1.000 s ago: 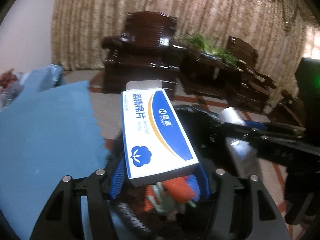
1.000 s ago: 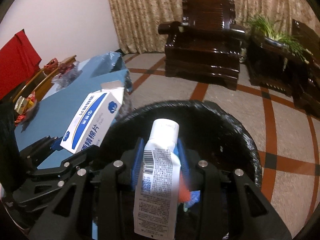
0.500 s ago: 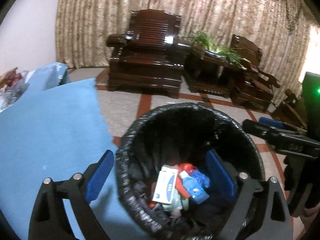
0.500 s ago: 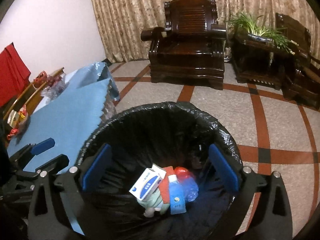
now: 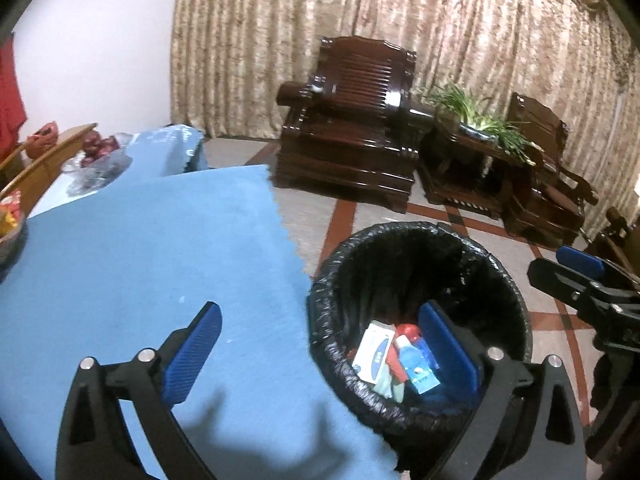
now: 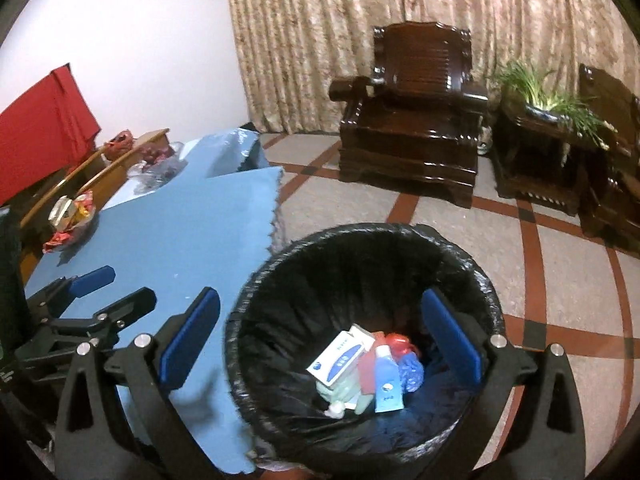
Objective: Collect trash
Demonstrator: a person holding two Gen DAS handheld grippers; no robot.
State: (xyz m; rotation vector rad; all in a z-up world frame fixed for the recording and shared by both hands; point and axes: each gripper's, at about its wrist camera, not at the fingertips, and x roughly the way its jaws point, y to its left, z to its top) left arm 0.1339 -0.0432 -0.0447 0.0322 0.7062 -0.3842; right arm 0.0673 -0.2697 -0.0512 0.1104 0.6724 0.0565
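Observation:
A black-lined trash bin [image 5: 496, 276] [image 6: 280, 276] stands on the floor beside the table. In it lie a white and blue alcohol-pad box [image 5: 374, 350] [image 6: 340, 356], a blue and white tube [image 5: 414, 366] [image 6: 387, 380] and other red, blue and green trash. My left gripper [image 5: 320, 350] is open and empty, straddling the table edge and the bin's left rim. My right gripper [image 6: 320, 338] is open and empty above the bin. The right gripper also shows at the right of the left wrist view [image 5: 580, 276]; the left gripper shows at the left of the right wrist view [image 6: 108, 288].
A blue cloth covers the table [image 5: 140, 264] [image 6: 172, 240]. Snack wrappers in a bowl [image 6: 70, 216] and a bag of red fruit [image 5: 100, 148] sit at its far side. Dark wooden armchairs [image 5: 352, 136] [image 6: 416, 120] and a plant stand [image 5: 476, 136] line the curtain wall.
Both grippers opened and dropped their loads: the box and the tube now lie in the bin. Both grippers have since shifted left, so more of the table shows.

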